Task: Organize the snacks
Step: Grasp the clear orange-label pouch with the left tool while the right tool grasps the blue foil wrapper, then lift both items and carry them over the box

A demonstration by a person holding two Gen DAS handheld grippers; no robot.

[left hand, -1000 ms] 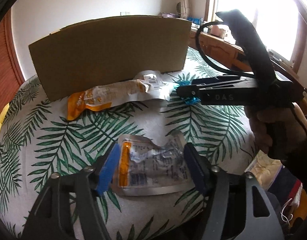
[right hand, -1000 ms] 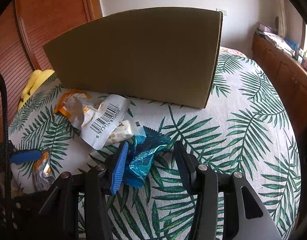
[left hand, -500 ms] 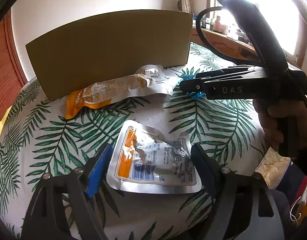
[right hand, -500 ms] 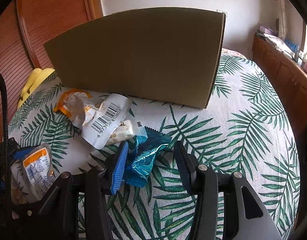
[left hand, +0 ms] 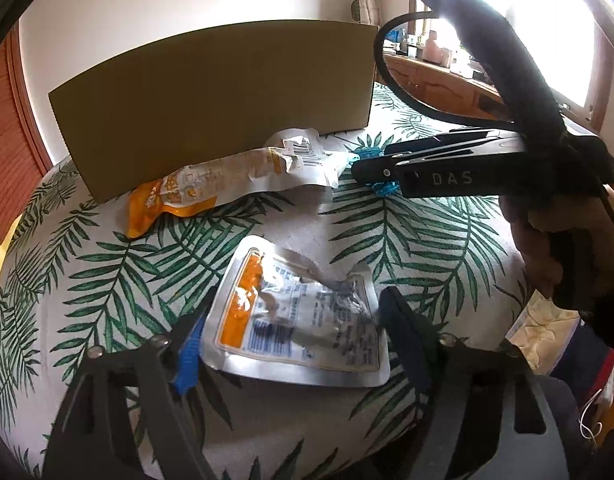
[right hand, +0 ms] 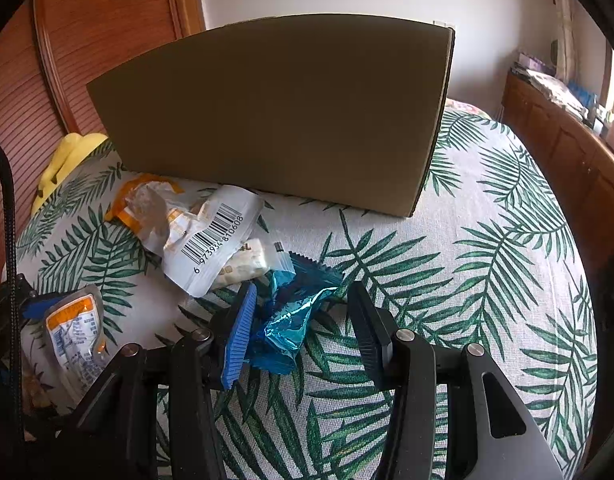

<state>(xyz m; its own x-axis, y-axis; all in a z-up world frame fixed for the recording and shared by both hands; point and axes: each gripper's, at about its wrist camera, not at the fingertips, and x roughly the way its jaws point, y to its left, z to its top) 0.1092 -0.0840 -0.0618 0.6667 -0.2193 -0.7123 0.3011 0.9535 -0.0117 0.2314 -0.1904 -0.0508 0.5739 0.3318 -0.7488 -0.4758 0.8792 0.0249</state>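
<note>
A silver pouch with an orange stripe (left hand: 299,316) lies flat on the palm-leaf cloth between the wide-open fingers of my left gripper (left hand: 295,340); it also shows in the right wrist view (right hand: 77,336). A crumpled blue foil snack (right hand: 291,320) lies between the open fingers of my right gripper (right hand: 303,336), against the left pad. An orange-and-white packet with a barcode (right hand: 203,236) and a small pale snack bar (right hand: 243,264) lie in front of the brown cardboard box (right hand: 283,112). The right gripper shows from the side in the left wrist view (left hand: 371,172).
The cloth-covered surface (right hand: 487,280) curves away on the right. A yellow object (right hand: 63,164) lies at the far left by a wooden slatted door (right hand: 23,92). A wooden cabinet (right hand: 567,152) runs along the right. Bags lie below the table edge (left hand: 555,328).
My left gripper has drawn back and risen a little, so the silver pouch now lies further ahead between its fingers. The right gripper has hardly moved.
</note>
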